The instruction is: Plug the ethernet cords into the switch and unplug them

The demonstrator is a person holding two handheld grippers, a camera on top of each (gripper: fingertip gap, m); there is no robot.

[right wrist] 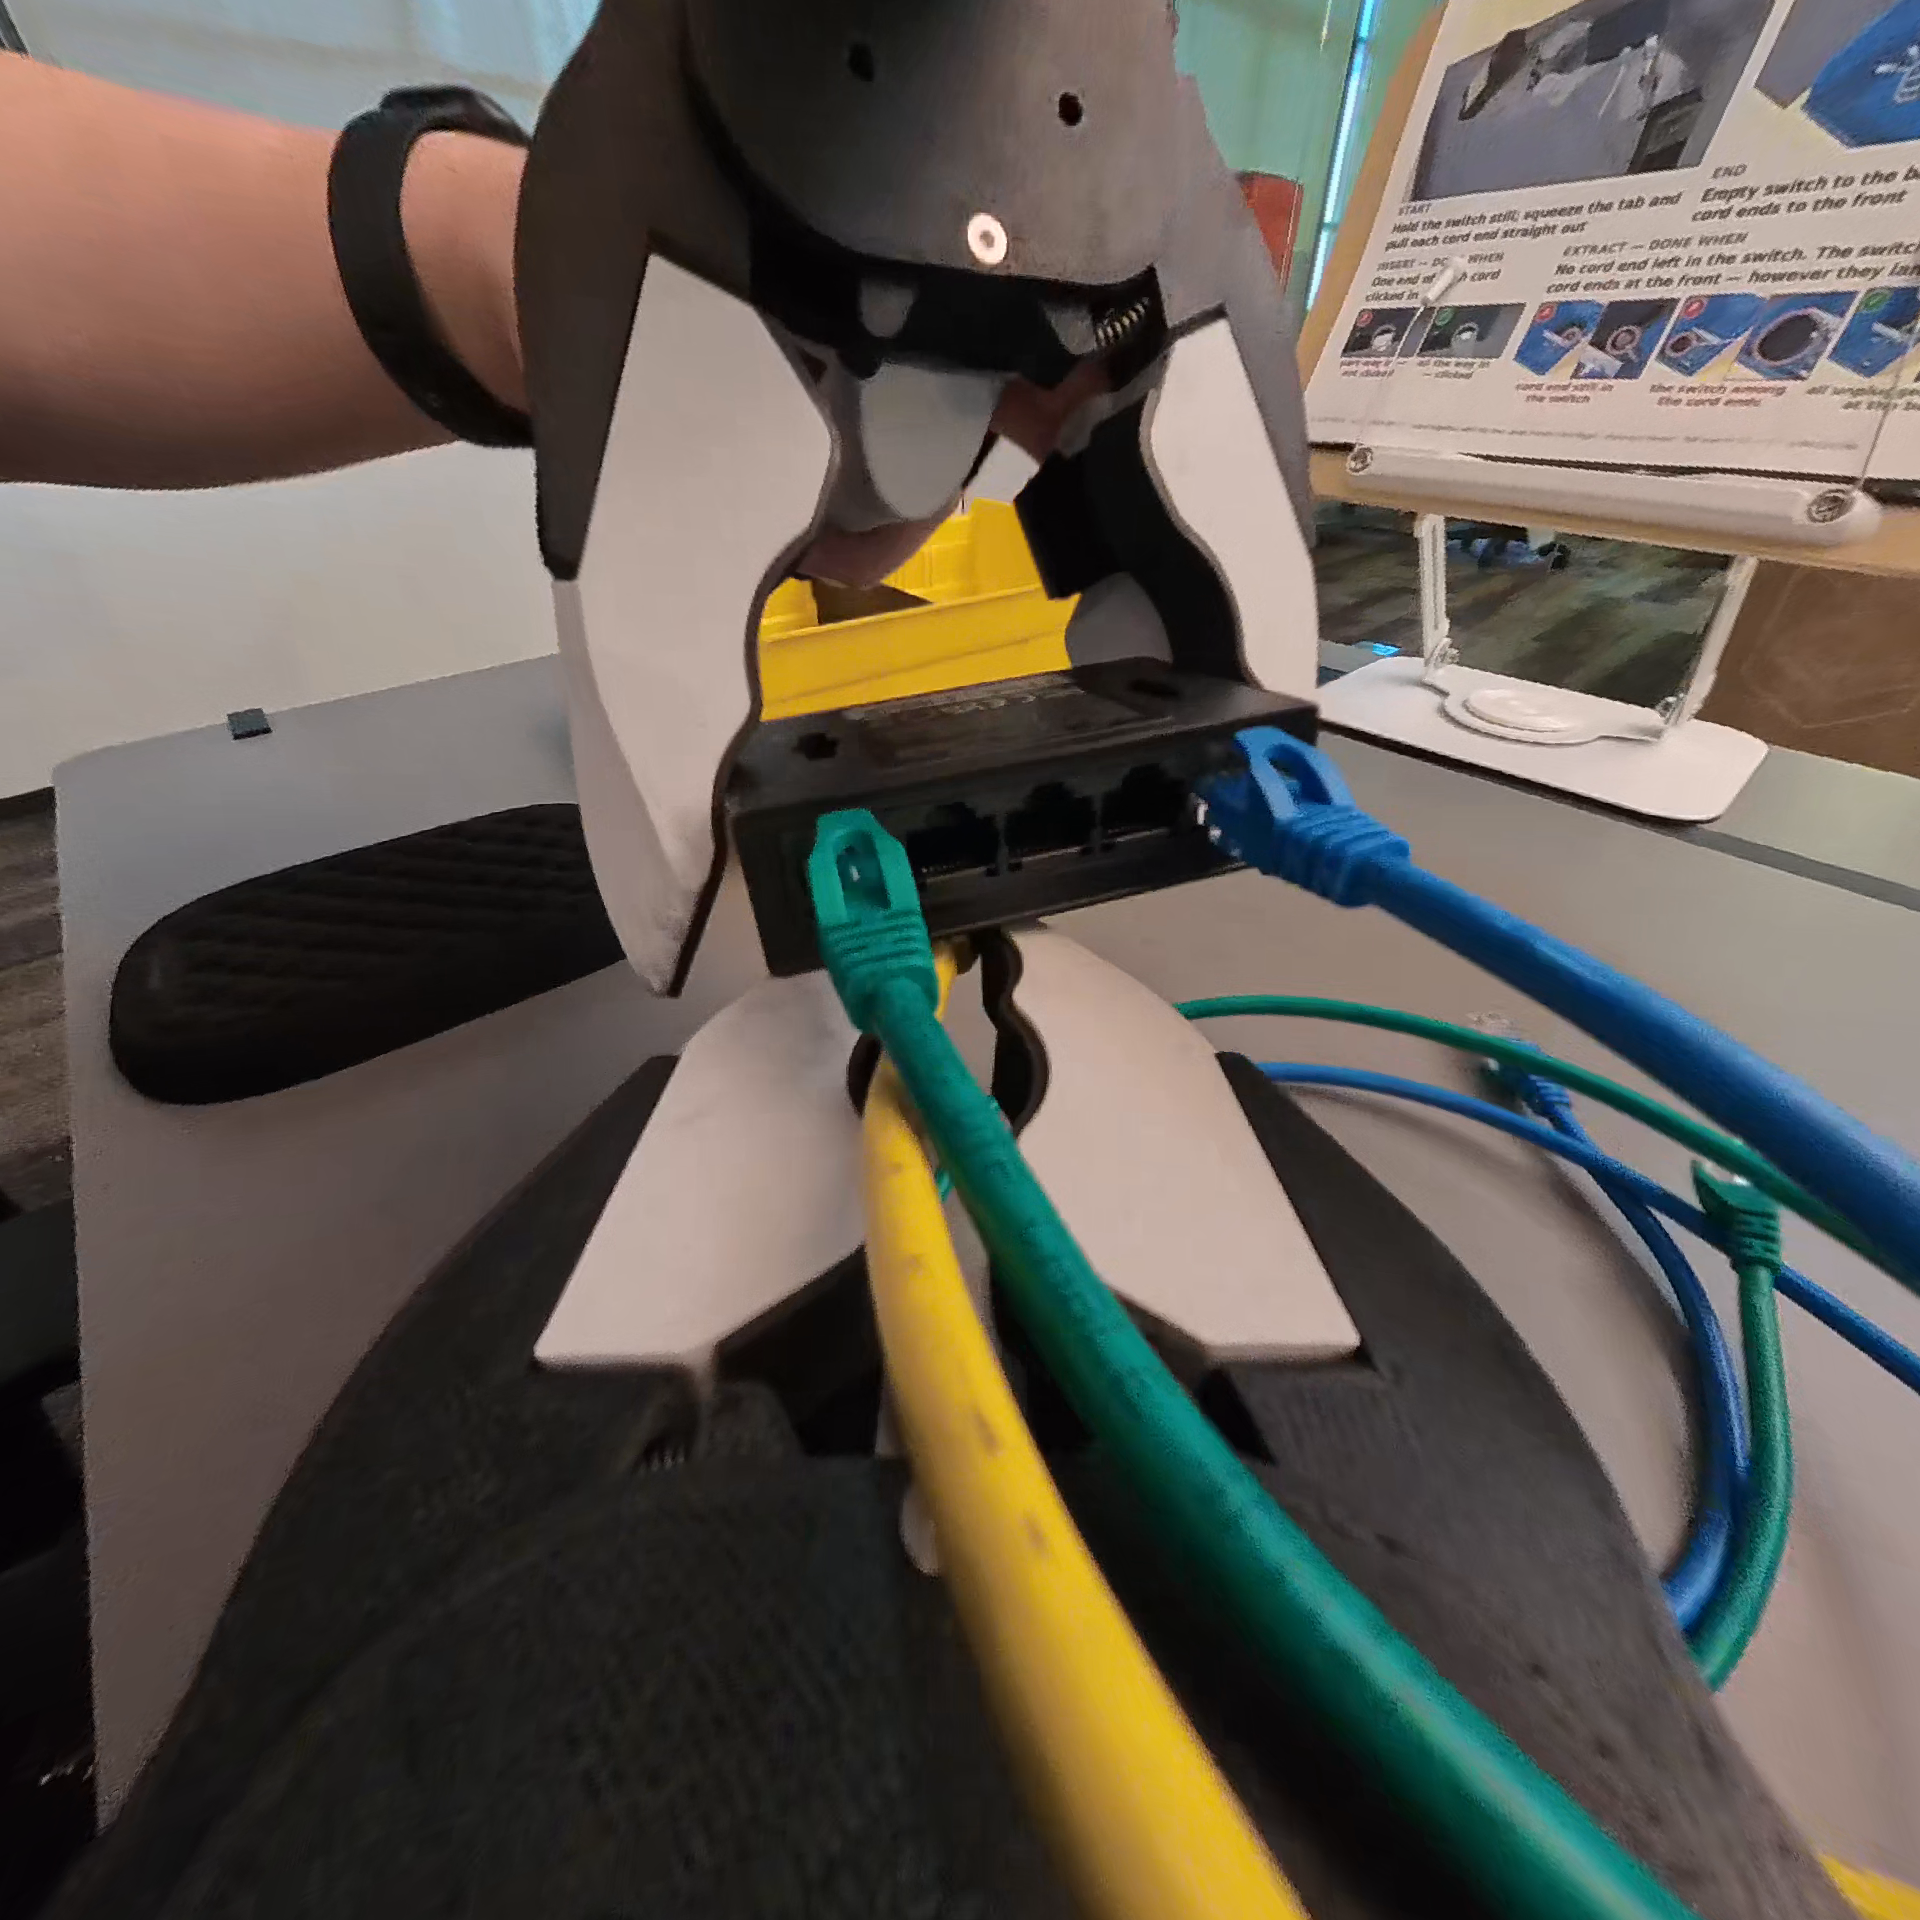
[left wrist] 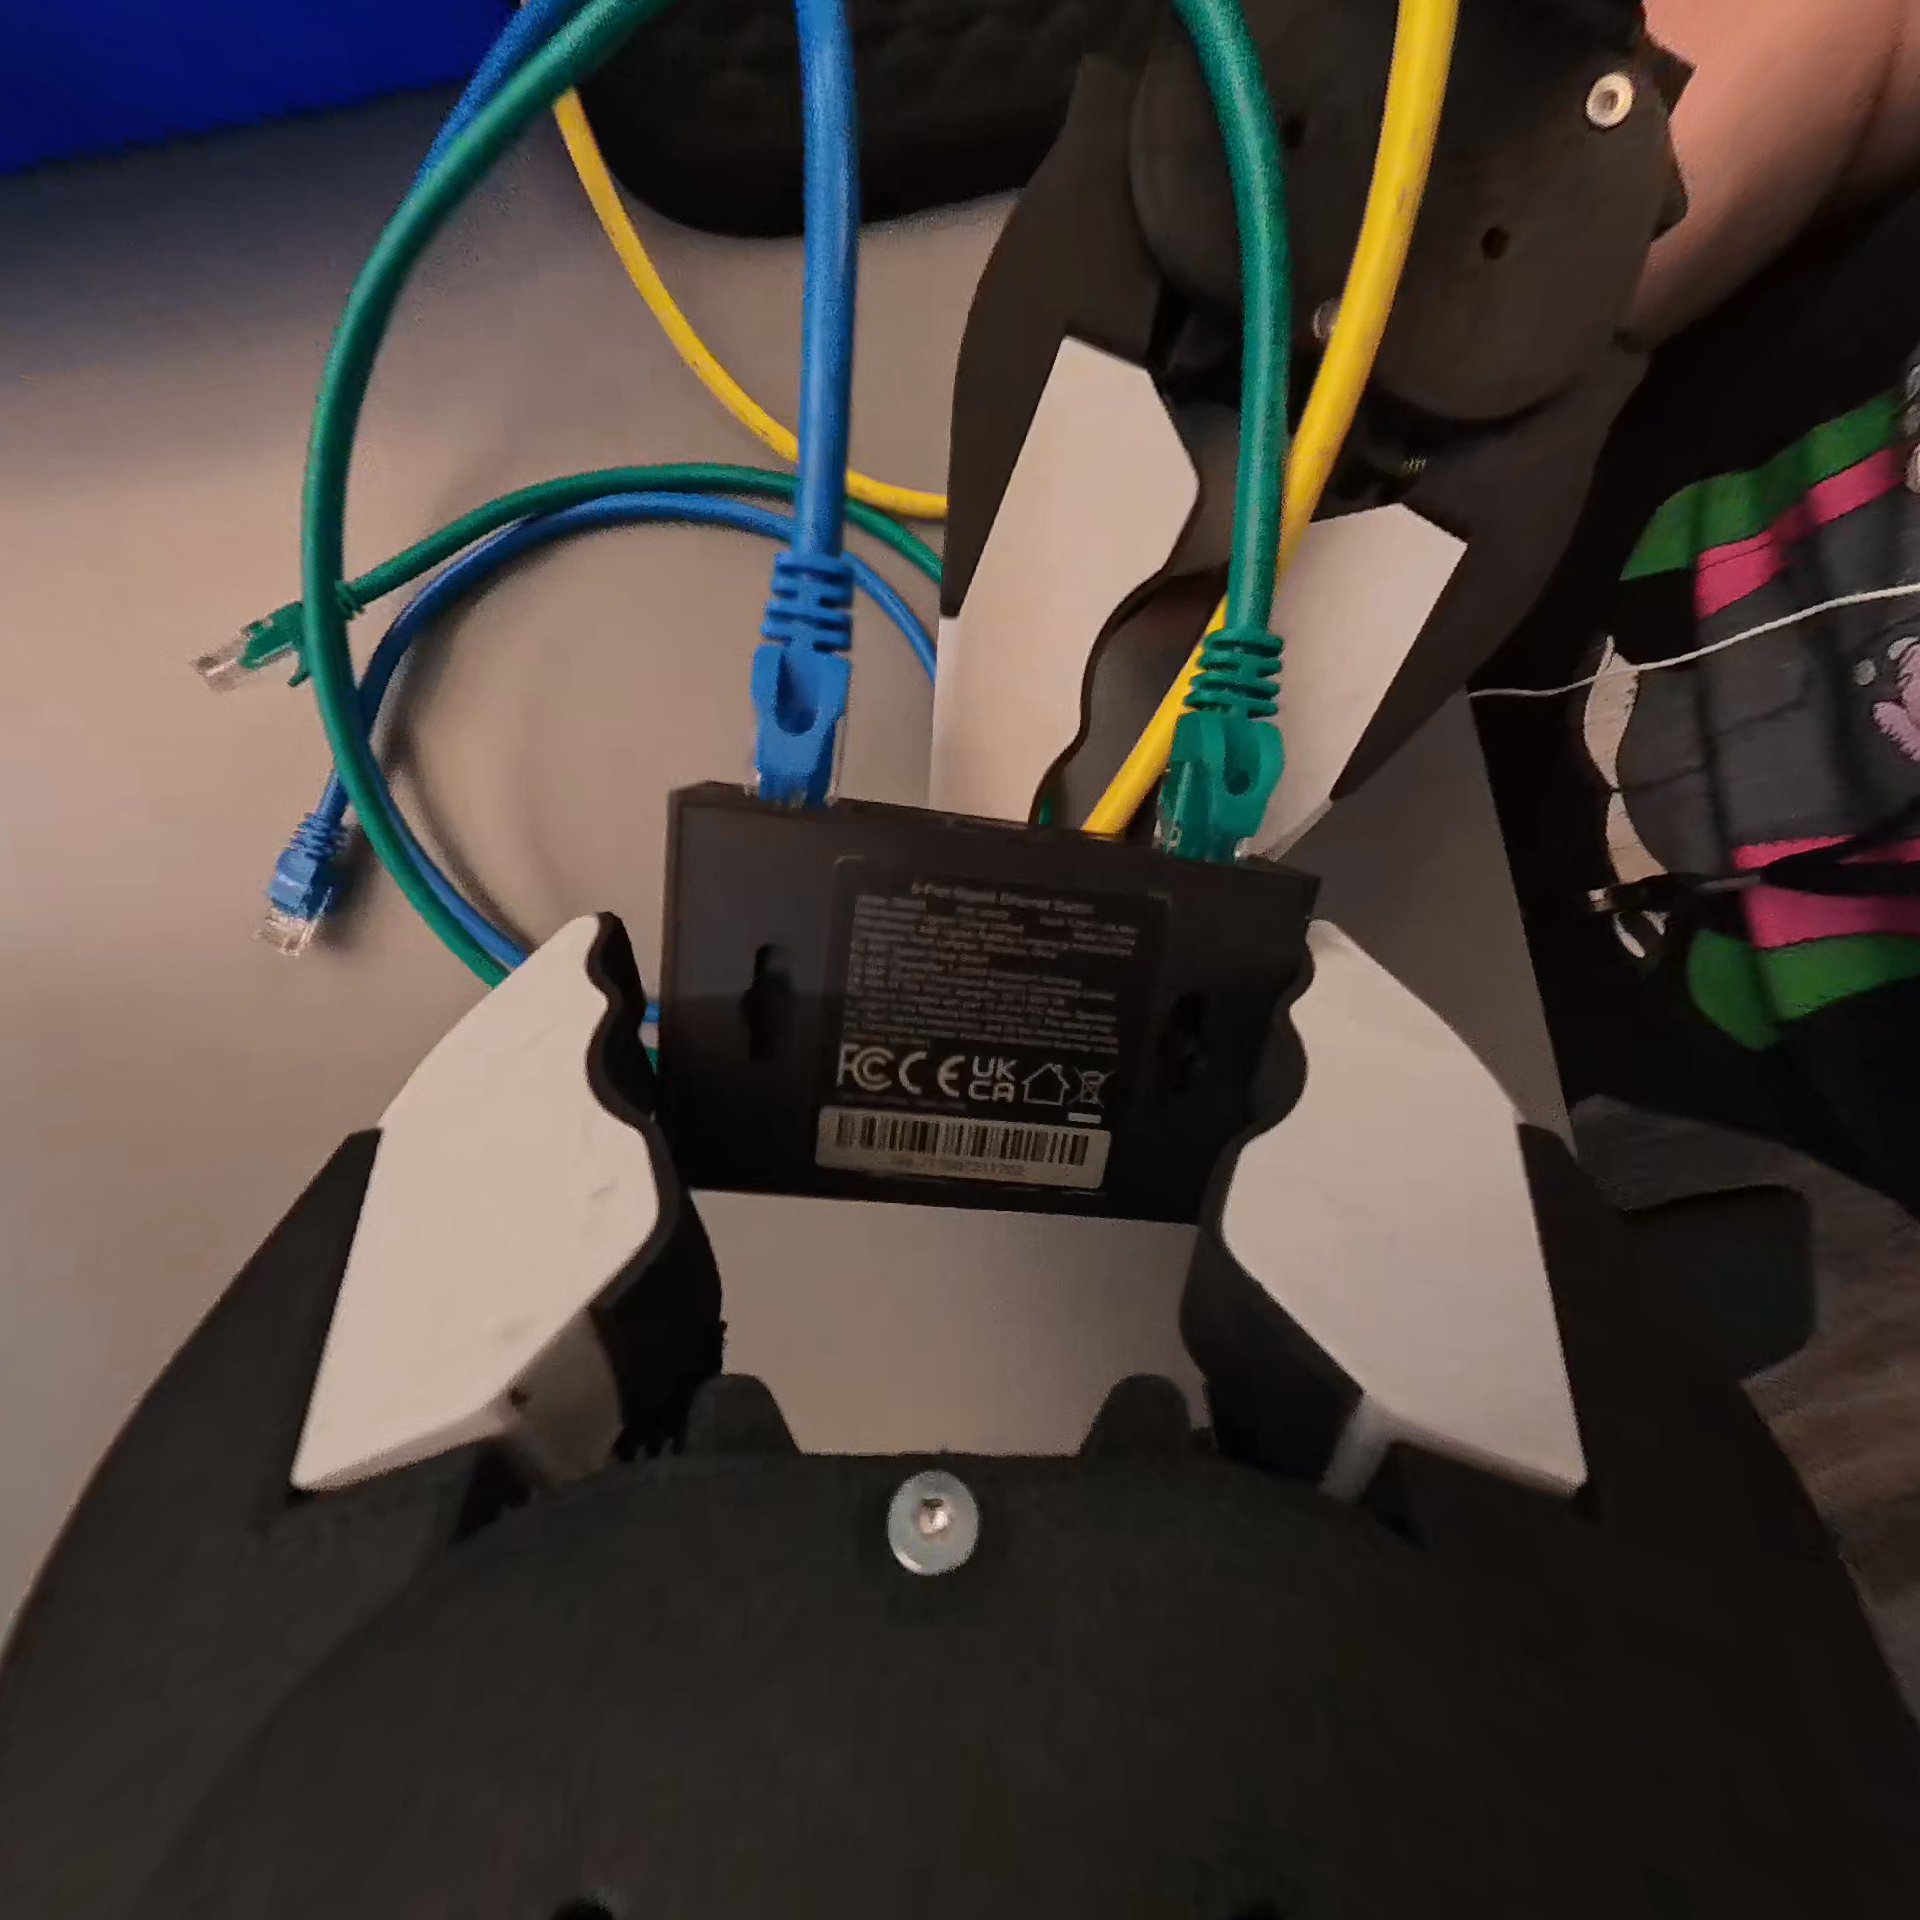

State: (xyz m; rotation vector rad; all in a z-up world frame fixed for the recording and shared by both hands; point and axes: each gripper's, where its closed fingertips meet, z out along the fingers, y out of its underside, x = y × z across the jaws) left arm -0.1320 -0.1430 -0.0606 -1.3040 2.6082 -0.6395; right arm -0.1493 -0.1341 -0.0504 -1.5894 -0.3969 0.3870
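A: Currently the ethernet switch (left wrist: 987, 1023) is clamped across its short sides in the left gripper (left wrist: 951, 1049), jaws wide and closed onto the case. It seems lifted off the grey desk (left wrist: 156, 831), label side towards the left wrist camera.

B: Port occupancy?

A: Green plug (right wrist: 868, 904) in one end port, blue plug (right wrist: 1283, 805) in the other end port. Three middle ports look empty in the right wrist view.

B: Right gripper?

A: Right gripper (right wrist: 961, 1029) sits directly in front of the port face, jaws nearly closed around the yellow cord (right wrist: 977, 1382) near its end. The yellow plug itself is hidden behind the green boot, just below the switch's front edge. Cannot tell if it touches the case.

B: Geometry for the next move?

A: Judgement: the yellow plug needs to go in. The port row runs along the switch's long axis; the cord lies roughly square to it, so the push is straight at the port face. The plug sits under the port row, so it likely needs raising first.

B: Materials?

A: Switch is matte black, boxy, rigid. Cords are smooth round jackets with ribbed boots. Free green plug (left wrist: 255, 649) and free blue plug (left wrist: 296, 894) lie on the desk, well away from the switch.
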